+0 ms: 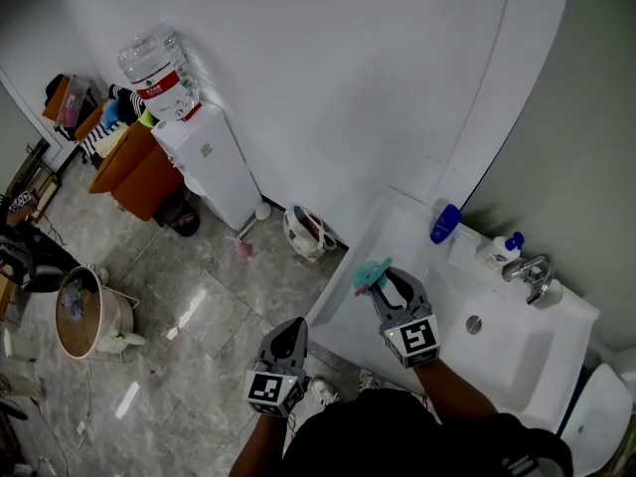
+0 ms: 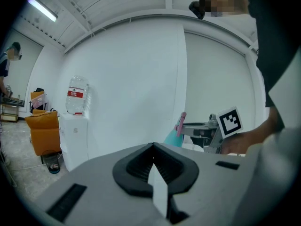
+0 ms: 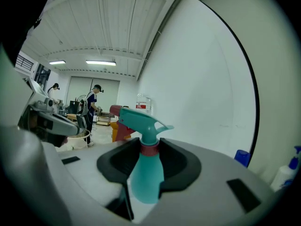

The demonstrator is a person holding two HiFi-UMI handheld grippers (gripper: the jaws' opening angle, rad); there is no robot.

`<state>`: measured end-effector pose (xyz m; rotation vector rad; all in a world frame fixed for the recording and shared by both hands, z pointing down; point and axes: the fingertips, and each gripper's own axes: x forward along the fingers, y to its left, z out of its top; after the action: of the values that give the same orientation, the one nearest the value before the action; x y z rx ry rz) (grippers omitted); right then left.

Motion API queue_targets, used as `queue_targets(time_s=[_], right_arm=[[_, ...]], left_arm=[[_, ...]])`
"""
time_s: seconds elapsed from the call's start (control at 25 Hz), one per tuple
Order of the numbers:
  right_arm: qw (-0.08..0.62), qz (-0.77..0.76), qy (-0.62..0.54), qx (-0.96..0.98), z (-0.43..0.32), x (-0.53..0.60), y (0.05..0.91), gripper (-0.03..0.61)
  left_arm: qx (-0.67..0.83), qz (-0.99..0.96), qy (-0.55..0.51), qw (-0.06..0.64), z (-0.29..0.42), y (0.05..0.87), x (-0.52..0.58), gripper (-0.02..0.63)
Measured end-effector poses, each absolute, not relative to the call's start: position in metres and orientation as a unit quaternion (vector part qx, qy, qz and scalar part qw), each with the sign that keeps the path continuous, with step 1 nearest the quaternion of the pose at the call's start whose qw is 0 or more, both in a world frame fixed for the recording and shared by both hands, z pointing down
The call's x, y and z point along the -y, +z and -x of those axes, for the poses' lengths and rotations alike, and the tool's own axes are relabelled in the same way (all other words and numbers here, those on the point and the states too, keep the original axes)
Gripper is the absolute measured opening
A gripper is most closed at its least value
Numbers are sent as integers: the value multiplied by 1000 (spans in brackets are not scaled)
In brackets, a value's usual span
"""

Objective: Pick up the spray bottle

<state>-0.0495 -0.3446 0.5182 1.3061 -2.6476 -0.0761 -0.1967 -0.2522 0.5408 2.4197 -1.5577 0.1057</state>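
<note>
The spray bottle (image 1: 369,276) is teal with a pink collar and nozzle tip. My right gripper (image 1: 384,283) is shut on it and holds it in the air over the left end of the white sink counter (image 1: 397,229). In the right gripper view the bottle (image 3: 145,173) stands upright between the black pads (image 3: 182,163), gripped at its neck and shoulder. From the left gripper view the bottle (image 2: 172,136) shows at the tip of my right gripper (image 2: 188,128). My left gripper (image 1: 290,328) hangs lower left over the floor, its jaws together and empty (image 2: 153,150).
A blue bottle (image 1: 445,224) and a white pump bottle (image 1: 504,250) stand at the back of the counter by the faucet (image 1: 532,276). The basin (image 1: 497,356) lies to the right. A water dispenser (image 1: 214,167), a white bag (image 1: 306,232) and a round bin (image 1: 84,311) stand on the floor.
</note>
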Motion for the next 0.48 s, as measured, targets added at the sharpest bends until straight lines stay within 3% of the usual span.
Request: queue_targets(time_s=[0.48], right_arm=[[12, -430, -74, 899, 60, 329, 421, 132]], left_arm=[[537, -835, 28, 117, 200, 524, 258, -5]])
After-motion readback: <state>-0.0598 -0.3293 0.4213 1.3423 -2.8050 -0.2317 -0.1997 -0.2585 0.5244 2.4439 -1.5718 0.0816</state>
